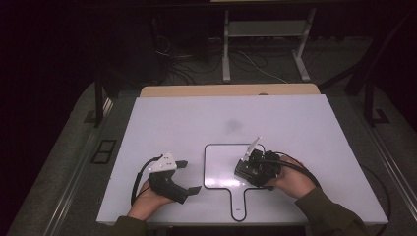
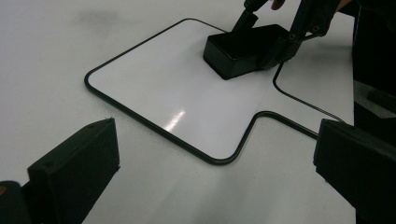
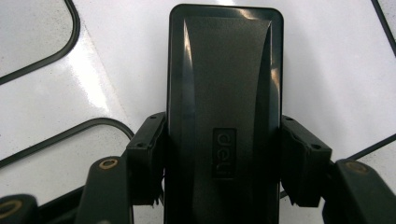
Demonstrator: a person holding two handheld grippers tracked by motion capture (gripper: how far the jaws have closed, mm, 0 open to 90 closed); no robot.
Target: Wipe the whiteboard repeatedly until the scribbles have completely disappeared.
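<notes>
Your right tongs (image 3: 224, 163) clamp the black block (image 3: 225, 93) by its 2 long sides, low enough that it rests flat on the white paddle-shaped board (image 1: 221, 164), so the grip steadies it there. Your left tongs (image 1: 189, 176) stand wide and empty, resting on the desk (image 1: 295, 123) beside the board, clear of the work.

We see our left claw (image 1: 191, 176) with a black body, a grey three-cornered plate on top and a black cable looping behind it. Our right claw (image 1: 246, 169) is black too, brass-coloured screws set in the arms behind its pads, cable trailing back. Both our sleeves are olive green.
</notes>
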